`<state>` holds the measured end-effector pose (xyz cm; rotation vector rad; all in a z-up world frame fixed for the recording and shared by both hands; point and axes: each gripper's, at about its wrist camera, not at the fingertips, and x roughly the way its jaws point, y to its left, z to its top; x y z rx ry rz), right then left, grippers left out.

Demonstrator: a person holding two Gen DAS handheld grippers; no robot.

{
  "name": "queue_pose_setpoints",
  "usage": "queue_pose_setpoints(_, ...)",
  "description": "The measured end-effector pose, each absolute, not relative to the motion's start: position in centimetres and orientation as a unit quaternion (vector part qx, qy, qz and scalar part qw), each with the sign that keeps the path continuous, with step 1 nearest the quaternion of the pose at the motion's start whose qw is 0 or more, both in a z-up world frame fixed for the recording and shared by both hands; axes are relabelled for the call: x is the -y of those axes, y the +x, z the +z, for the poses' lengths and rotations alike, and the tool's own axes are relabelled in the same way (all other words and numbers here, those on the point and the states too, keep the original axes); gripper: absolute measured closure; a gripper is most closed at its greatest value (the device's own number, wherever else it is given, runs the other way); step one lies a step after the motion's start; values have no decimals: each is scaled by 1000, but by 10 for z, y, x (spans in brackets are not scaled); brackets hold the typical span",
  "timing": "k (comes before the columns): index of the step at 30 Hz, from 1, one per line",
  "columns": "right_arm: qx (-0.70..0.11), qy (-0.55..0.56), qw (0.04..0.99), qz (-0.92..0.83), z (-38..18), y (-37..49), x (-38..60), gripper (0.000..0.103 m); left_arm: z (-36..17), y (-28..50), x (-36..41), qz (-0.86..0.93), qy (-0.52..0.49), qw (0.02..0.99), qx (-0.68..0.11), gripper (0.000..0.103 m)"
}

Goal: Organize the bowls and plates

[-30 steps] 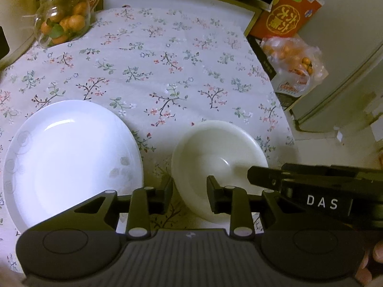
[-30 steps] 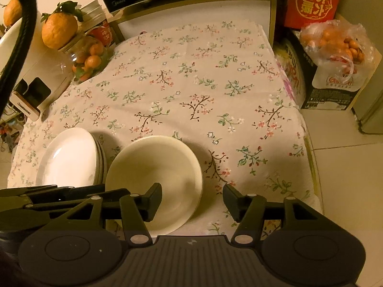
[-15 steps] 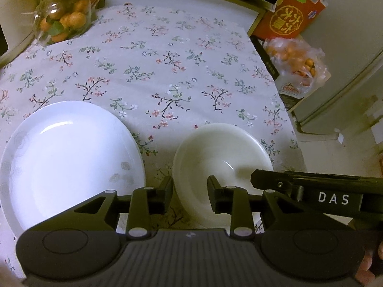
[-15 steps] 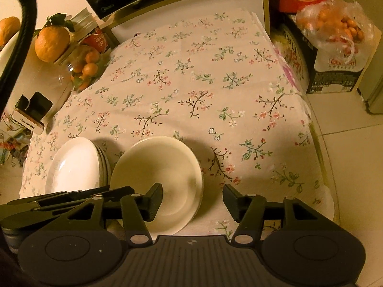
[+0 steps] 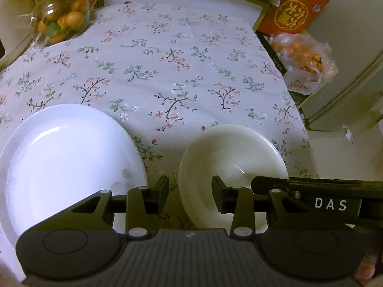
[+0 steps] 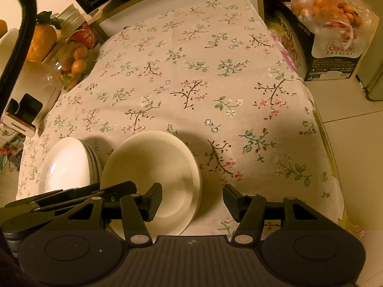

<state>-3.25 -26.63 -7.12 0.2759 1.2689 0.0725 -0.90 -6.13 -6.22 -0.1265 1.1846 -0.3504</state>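
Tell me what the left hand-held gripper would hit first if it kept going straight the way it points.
Most likely the left rim of the cream bowl. The left hand-held gripper, its jaws opening, straddles that rim, one finger inside and one outside, touching nothing. Depth is unclear; the floral tablecloth lies just beneath.

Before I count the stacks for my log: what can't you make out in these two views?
- Bowls: near rim hidden behind the right gripper; stack count unclear.
- Plates: left wrist view's edge crops them; the left gripper, jaws opening, covers the near edge.
- Jar: contents blurred.
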Motion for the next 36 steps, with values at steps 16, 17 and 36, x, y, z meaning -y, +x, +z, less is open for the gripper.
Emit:
queue_pose_setpoints(16,-589,105,801,29,-75,-34,261,92,-63,-16,74,-156,5,829,-537,92)
queue_pose_setpoints(17,-588,102,802,27,-75,-34,261,92,-63,-15,75,-155,5,829,-537,92)
queue_pose_setpoints(36,-560,77,825,9,-62,-33,257,93,-50,-16,80,-154,-4,844,-514,92)
